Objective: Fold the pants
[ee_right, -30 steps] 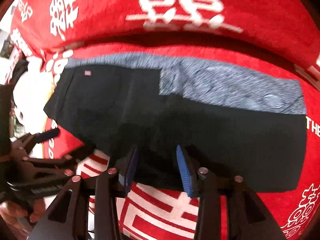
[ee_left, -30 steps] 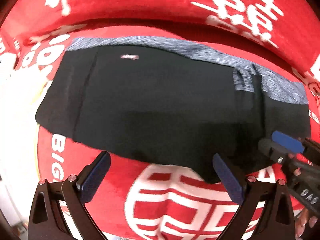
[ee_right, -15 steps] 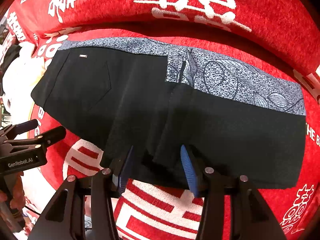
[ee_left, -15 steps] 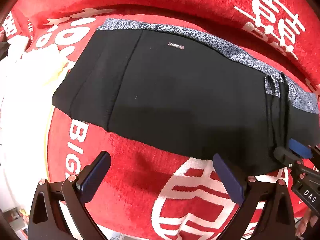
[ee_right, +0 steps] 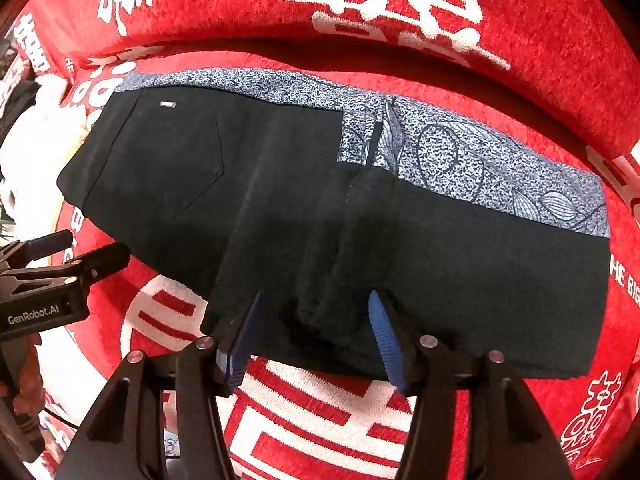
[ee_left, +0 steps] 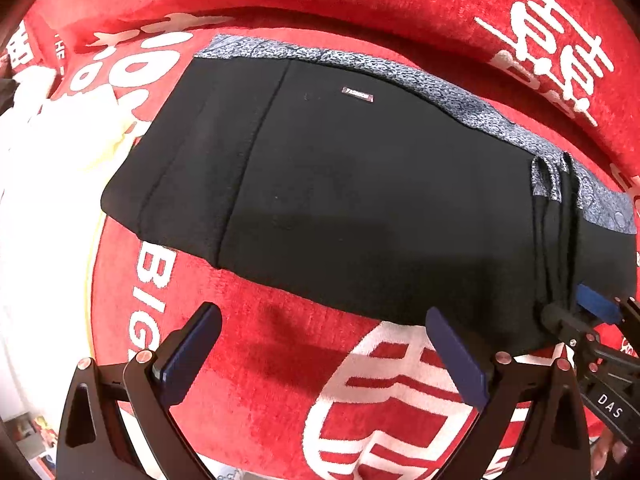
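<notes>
Left wrist view, nearest: left gripper (ee_left: 322, 354) hangs over the red cover (ee_left: 260, 364), jaws spread wide, nothing between them, pads short of the near hem of the pants (ee_left: 340, 200). Right gripper (ee_left: 592, 312) enters this view at the right edge, meeting the hem where the cloth gathers into ridges.

Right wrist view, nearest: right gripper (ee_right: 316, 336) sits at the near hem of the pants (ee_right: 460, 272), jaws partly closed on either side of a raised pleat of black cloth. Whether the pads actually pinch the cloth cannot be told; a gap shows at each side. Left gripper (ee_right: 80, 250) shows at the left edge, clear of the garment.

Middle: pants lie flat across the cover, folded lengthwise, back pocket (ee_right: 188, 168) and small label (ee_right: 168, 104) toward the left. Far: patterned underlayer (ee_right: 460, 160) shows along the far edge, wider at the right.

Judgement: step in hand is taking hold of the near hem for the next fold. To do it well:
- close the right jaws fully on all layers of the pleat before lifting
- bring the left gripper onto the hem well to the left, so the edge lifts level
- carry both ends together, keeping the fold line straight
- risk: a lower layer slipping and skewing the stack
</notes>
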`<action>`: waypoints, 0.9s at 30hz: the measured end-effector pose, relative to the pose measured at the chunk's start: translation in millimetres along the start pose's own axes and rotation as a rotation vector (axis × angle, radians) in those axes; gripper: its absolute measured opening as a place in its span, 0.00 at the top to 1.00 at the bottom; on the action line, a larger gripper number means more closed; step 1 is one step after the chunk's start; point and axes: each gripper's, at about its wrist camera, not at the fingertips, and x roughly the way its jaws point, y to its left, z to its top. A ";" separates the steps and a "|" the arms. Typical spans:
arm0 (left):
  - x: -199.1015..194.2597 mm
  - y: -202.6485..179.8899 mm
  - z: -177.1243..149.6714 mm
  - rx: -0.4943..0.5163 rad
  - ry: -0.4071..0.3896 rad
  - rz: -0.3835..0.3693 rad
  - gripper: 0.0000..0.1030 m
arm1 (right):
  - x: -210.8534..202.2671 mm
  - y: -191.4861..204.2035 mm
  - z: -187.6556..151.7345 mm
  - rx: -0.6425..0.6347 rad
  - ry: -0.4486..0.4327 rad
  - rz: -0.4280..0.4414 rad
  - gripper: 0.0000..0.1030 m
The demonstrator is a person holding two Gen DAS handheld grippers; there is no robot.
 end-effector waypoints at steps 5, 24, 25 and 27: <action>0.2 8.0 2.8 -0.007 -0.001 -0.006 0.00 | -1.9 0.8 0.2 0.009 0.001 0.001 0.42; 11.4 44.2 3.2 -0.052 -0.005 -0.032 0.00 | -10.3 10.9 -7.6 0.010 0.025 -0.013 0.42; 11.6 45.4 3.3 -0.056 -0.005 -0.033 0.00 | -10.5 11.6 -7.5 0.009 0.026 -0.008 0.42; 12.9 49.0 2.7 -0.060 -0.004 -0.035 0.00 | -11.0 13.3 -7.8 0.007 0.028 0.014 0.42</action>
